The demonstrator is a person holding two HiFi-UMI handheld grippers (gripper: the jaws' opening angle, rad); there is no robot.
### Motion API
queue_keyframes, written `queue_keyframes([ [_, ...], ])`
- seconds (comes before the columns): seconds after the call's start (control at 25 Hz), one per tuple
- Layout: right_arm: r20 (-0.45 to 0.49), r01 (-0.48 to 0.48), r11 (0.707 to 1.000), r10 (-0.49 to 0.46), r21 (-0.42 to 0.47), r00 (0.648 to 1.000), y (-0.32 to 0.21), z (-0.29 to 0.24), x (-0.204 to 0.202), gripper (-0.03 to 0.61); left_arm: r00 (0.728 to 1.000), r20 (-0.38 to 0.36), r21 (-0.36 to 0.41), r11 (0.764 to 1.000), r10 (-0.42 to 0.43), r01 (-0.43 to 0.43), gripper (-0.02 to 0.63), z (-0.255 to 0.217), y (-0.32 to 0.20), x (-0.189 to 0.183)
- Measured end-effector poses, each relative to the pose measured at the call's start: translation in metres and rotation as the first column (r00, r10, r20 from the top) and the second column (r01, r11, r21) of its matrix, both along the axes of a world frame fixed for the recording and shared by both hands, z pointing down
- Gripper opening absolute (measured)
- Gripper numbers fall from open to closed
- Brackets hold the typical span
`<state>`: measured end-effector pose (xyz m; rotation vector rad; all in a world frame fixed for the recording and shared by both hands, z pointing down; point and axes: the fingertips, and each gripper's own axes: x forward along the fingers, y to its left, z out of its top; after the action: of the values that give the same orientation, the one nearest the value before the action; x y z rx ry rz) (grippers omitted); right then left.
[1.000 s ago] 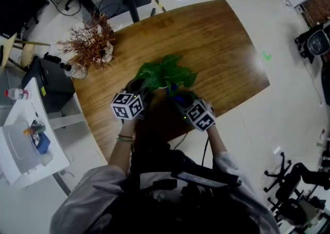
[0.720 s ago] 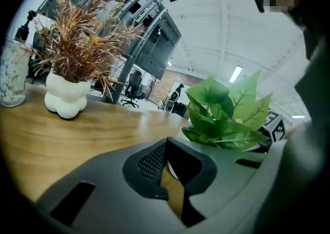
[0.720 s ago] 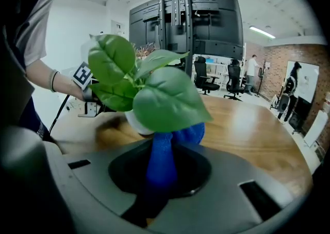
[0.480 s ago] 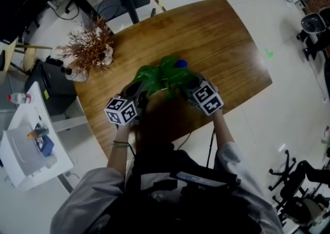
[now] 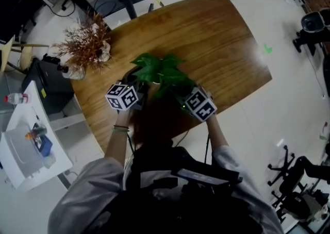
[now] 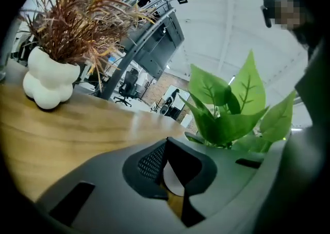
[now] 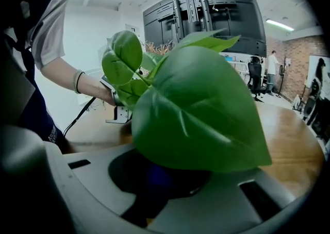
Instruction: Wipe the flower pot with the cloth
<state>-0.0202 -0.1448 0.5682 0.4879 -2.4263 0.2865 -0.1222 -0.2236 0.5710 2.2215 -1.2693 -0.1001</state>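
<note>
Flower pot stands on the tabletop, buried under its leaves in the head view; only the left gripper view shows a white curved edge, seemingly its rim, pinched in the narrow jaws of the left gripper. The right gripper is clamped on the blue cloth beneath a leaf, so wiping seems in hand; next the cloth should be drawn round the pot's wall while the left steadies it.

Glossy wood table; smooth leaves; matt white vase.
</note>
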Motion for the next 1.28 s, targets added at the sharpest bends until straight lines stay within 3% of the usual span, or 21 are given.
queue_keyframes([
  [0.16,0.018,-0.065,0.997,0.066,-0.034,0.998,0.013,0.005,0.001,0.063,0.998,-0.061,0.014,1.000,0.018,-0.018,0.006,-0.003,-0.006,0.018],
  [0.32,-0.002,-0.107,0.993,0.107,-0.039,0.994,0.019,0.011,0.013,0.063,0.996,0.014,0.012,0.996,0.086,-0.087,0.006,0.001,0.001,0.040],
  [0.64,-0.016,-0.235,0.970,0.234,-0.063,0.972,0.031,0.012,0.036,0.063,0.990,0.117,-0.022,0.997,0.080,-0.078,0.006,0.001,0.019,0.036],
  [0.96,0.117,-0.421,0.897,0.436,-0.136,0.892,0.068,-0.004,0.062,0.063,0.988,0.116,-0.020,0.995,0.097,-0.095,0.006,-0.019,0.078,0.043],
  [1.16,0.264,-0.516,0.830,0.557,-0.210,0.788,0.095,-0.039,0.065,0.061,0.989,0.079,-0.010,0.993,0.121,-0.121,0.006,-0.035,0.123,0.060],
  [1.28,0.325,-0.522,0.819,0.573,-0.236,0.752,0.113,-0.051,0.062,0.061,0.986,0.073,-0.001,0.989,0.150,-0.150,0.006,-0.041,0.148,0.070],
])
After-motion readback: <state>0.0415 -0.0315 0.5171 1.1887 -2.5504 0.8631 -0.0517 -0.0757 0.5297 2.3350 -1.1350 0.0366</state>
